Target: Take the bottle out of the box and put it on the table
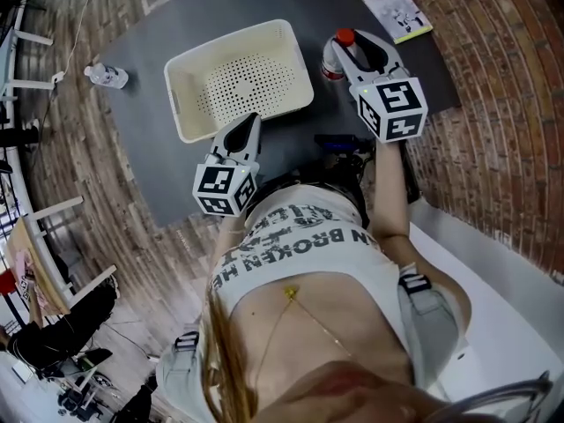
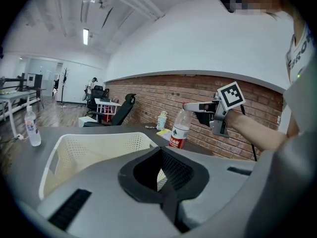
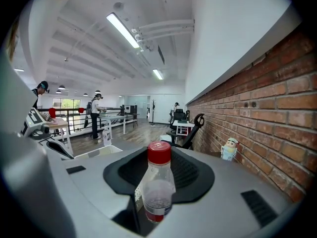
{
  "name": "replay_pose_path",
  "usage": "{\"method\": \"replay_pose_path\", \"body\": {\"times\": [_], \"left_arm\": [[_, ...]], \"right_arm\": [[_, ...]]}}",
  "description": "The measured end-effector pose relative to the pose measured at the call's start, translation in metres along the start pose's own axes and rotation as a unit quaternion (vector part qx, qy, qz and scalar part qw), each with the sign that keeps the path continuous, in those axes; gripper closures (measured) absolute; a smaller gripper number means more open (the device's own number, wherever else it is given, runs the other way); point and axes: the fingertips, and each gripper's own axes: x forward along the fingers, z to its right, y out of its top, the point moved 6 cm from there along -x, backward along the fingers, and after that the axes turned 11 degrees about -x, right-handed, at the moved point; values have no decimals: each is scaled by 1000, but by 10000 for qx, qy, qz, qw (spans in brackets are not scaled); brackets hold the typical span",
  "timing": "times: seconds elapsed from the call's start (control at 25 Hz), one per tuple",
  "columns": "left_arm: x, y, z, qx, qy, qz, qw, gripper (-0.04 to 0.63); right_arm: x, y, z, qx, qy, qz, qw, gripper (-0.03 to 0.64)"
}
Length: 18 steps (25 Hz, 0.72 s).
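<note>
A clear bottle with a red cap and red label stands upright to the right of the cream perforated box on the dark table. My right gripper is shut on its upper part. In the left gripper view the bottle has its base at table level; I cannot tell if it touches. In the right gripper view the bottle sits between the black pads. My left gripper hovers shut at the box's near rim, holding nothing. The box looks empty.
A second clear bottle stands at the table's far left. A yellow-green booklet and a small figurine lie at the far right by the brick wall. An office chair stands beyond the table.
</note>
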Motion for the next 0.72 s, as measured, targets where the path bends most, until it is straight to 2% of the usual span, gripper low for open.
{"method": "replay_pose_path", "body": {"times": [0.72], "left_arm": [[-3,-5,-4,-161,150,67,9997,591]], "right_arm": [[9,-19,-1,48,30,-113,9999,479]]}}
